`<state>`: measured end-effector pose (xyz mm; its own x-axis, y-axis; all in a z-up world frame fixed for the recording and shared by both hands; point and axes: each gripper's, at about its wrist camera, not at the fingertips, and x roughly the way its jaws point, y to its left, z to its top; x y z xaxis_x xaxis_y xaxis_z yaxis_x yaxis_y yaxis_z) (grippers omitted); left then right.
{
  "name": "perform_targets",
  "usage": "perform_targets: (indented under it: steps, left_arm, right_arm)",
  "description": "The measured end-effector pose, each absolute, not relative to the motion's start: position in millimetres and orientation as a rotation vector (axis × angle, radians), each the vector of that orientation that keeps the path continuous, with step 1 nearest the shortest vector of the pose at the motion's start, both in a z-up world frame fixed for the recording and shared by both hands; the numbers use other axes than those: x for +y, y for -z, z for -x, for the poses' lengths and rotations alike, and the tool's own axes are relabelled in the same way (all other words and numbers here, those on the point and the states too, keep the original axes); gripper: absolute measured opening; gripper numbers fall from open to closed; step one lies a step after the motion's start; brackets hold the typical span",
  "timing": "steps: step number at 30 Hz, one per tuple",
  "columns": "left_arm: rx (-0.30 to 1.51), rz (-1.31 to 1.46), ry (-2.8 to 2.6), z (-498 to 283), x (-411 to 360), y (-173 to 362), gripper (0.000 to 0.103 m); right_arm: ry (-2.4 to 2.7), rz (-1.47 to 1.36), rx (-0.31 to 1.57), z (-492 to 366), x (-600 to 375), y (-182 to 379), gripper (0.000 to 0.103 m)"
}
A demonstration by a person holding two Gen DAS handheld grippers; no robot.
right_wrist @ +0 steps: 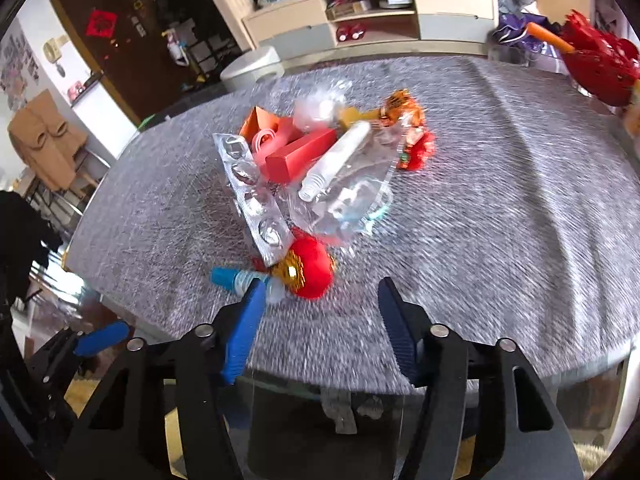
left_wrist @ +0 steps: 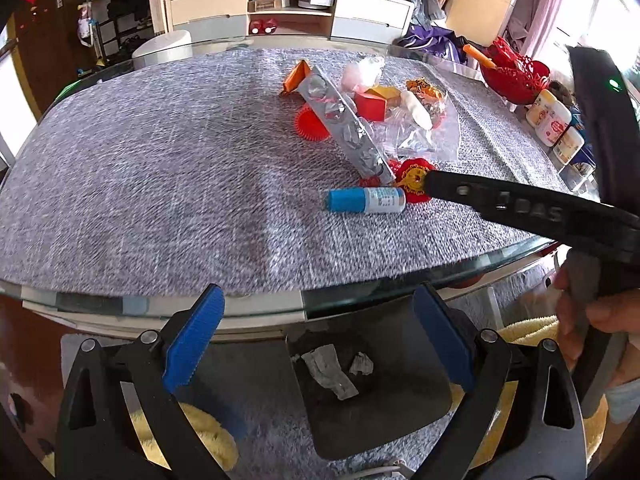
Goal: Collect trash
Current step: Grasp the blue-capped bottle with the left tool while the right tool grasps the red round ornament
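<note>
A pile of trash (left_wrist: 372,120) lies on the table (left_wrist: 160,184), toward its far side. A blister strip (left_wrist: 344,124) leans along the pile's left; a small bottle (left_wrist: 366,200) lies before it, nearest the edge. Below the near edge stands a bin (left_wrist: 400,412) with scraps (left_wrist: 332,372) inside.

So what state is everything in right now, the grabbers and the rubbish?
left gripper: open, empty
right gripper: open, nothing between its pads
blister pack: emptied, lying flat on the table
small blue-capped bottle: on its side
black bin: holds crumpled scraps
</note>
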<state>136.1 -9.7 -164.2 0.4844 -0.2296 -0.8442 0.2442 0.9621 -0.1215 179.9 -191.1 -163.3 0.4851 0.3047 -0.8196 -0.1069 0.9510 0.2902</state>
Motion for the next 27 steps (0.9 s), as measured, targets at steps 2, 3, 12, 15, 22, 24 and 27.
perform_targets:
  steps: [2,3,12,15,22,24,27]
  left_arm:
    - [1.03,-0.015,0.298,-140.9,-12.8,165.8,0.09]
    - [1.033,-0.016,0.302,-143.4,-15.0,166.9,0.09]
    - [1.054,0.0,0.326,-170.3,-32.0,178.8,0.09]
    - [1.056,0.01,0.33,-178.3,-37.4,181.3,0.09]
    - [1.058,0.009,0.335,-194.1,-49.6,186.9,0.087]
    - [1.05,-0.006,0.325,-198.2,-53.0,187.5,0.083]
    - [1.035,-0.034,0.31,-202.3,-56.0,186.9,0.073]
  right_arm:
    - [-0.262,-0.204,1.049,-185.5,-187.1,168.1,0.053]
    - [-0.263,-0.196,1.055,-188.3,-184.7,170.5,0.05]
    - [-0.285,-0.206,1.05,-193.1,-190.4,172.1,0.034]
    - [-0.267,-0.218,1.026,-191.4,-201.2,167.8,0.034]
    - [-0.244,-0.217,1.0,-189.2,-218.5,155.1,0.034]
    - [-0.238,-0.217,1.0,-187.9,-222.7,154.5,0.034]
    - [-0.229,-0.215,1.002,-184.9,-226.8,155.5,0.034]
